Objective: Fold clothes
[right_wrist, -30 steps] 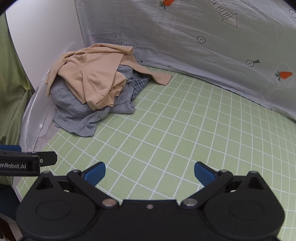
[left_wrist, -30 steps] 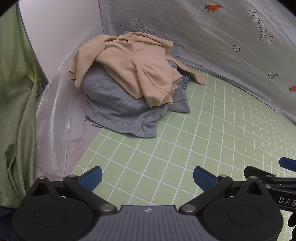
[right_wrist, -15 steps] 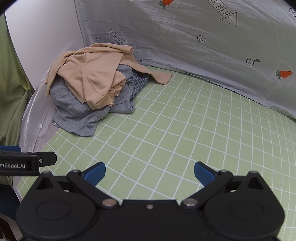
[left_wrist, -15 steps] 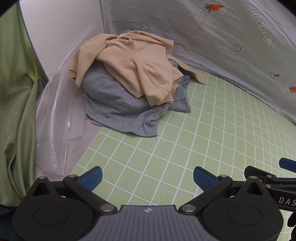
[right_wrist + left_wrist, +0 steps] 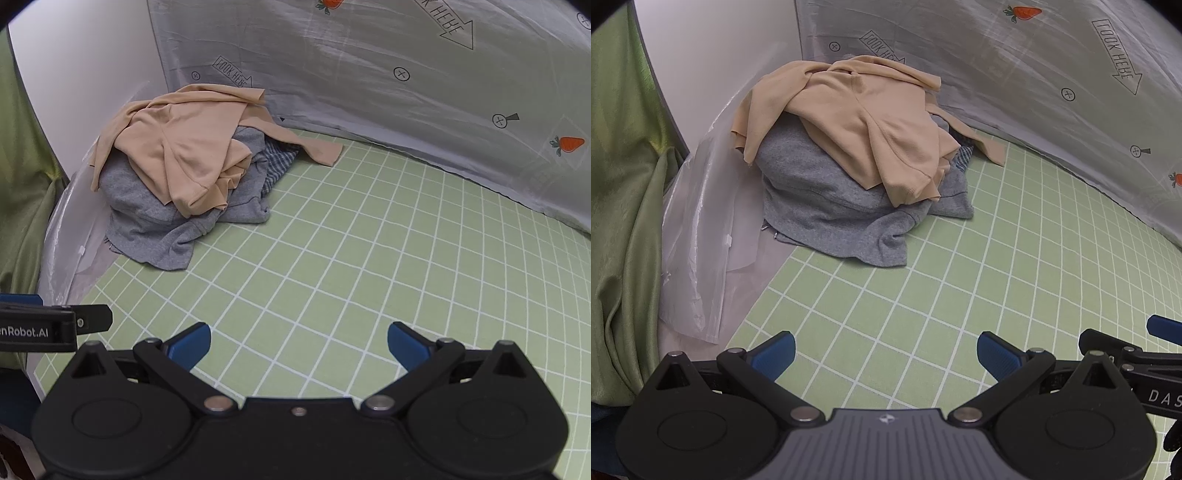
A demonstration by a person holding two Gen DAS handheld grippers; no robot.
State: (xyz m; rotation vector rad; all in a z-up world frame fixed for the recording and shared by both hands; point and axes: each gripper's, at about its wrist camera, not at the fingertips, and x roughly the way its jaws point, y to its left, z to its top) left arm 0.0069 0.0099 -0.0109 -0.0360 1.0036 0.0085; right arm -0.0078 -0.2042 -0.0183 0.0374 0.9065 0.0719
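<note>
Little has moved since the earlier frames: both cameras have drifted only slightly and the pile sits as before. Left gripper hovers low over the green grid mat, jaws spread wide, nothing between its blue pads. Right gripper is likewise wide open and empty, level with the left one and just to its right; each shows at the edge of the other's view. Clothes pile lies ahead and to the left of both grippers, well apart from them, at the far left corner of the mat where the white wall meets the grey printed sheet. Count in the pile: three garments visible. One beige top is draped over the heap, one sleeve trailing right onto the mat. One grey garment lies beneath it, its hem spilling forward toward the grippers. One blue checked piece shows only in part under the beige sleeve. Whether more lie underneath cannot be told. Clear plastic film is crumpled along the mat's left edge, touching the pile, with a green curtain beyond it.
</note>
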